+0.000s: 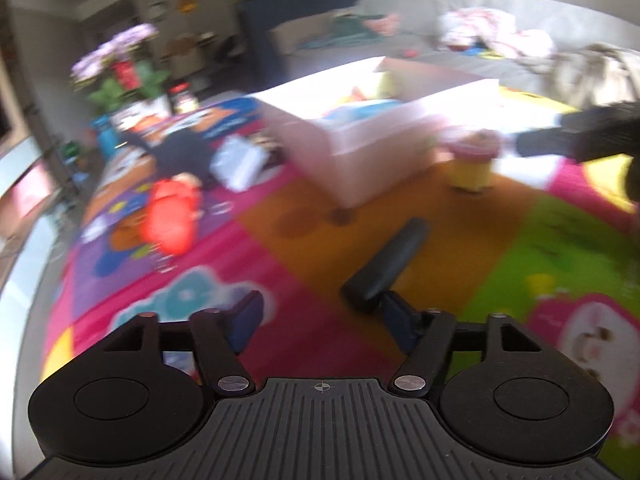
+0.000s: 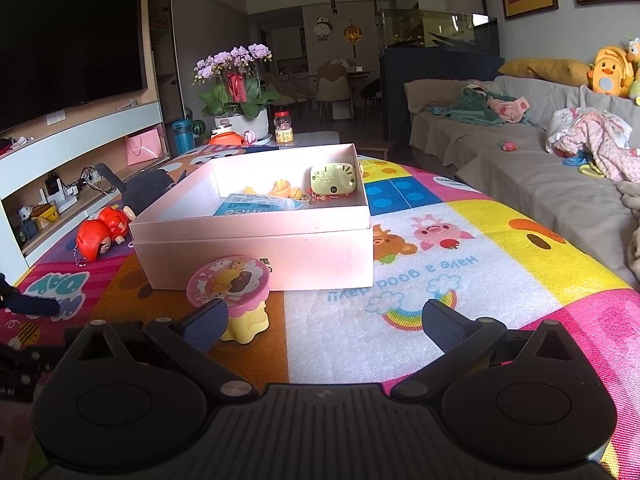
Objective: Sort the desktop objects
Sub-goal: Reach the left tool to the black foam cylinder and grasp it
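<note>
1. Left hand-held gripper (image 1: 320, 304): jaws apart, nothing between the pads. Black cylinder (image 1: 384, 264) lying on the orange patch of the mat-covered bench (image 1: 304, 208), with its near end right at the tip of the finger on the picture's right. So off to one side, not sitting in the gap.
2. Right hand-held gripper (image 2: 324, 314): spread wide, empty, low over the bench. Pink-lidded yellow toy (image 2: 236, 292) just ahead of the finger on the picture's left; can't call whether touching.
3. Pink box (image 2: 256, 248) open, just behind that toy, already holding a yellow-green toy (image 2: 332, 178) and a blue packet (image 2: 248, 204). Red toy (image 2: 104, 232) out on the mat beside the box.
4. Best guess at the step in hand: sorting out that cylinder with the left. Judgement only, mind.
5. To do it well: slide sideways first so the cylinder sits mid-gap, not against one finger.
6. Line the pads up across the short way, near the middle of its length, then close.
7. Go gently, since round stuff probably rolls if nudged by one fingertip.
8. Worth slowing down too; left view pretty smeared, so fine detail hard to trust.
9. Keep the lift path away from the box wall and the pink-lidded toy nearby.
</note>
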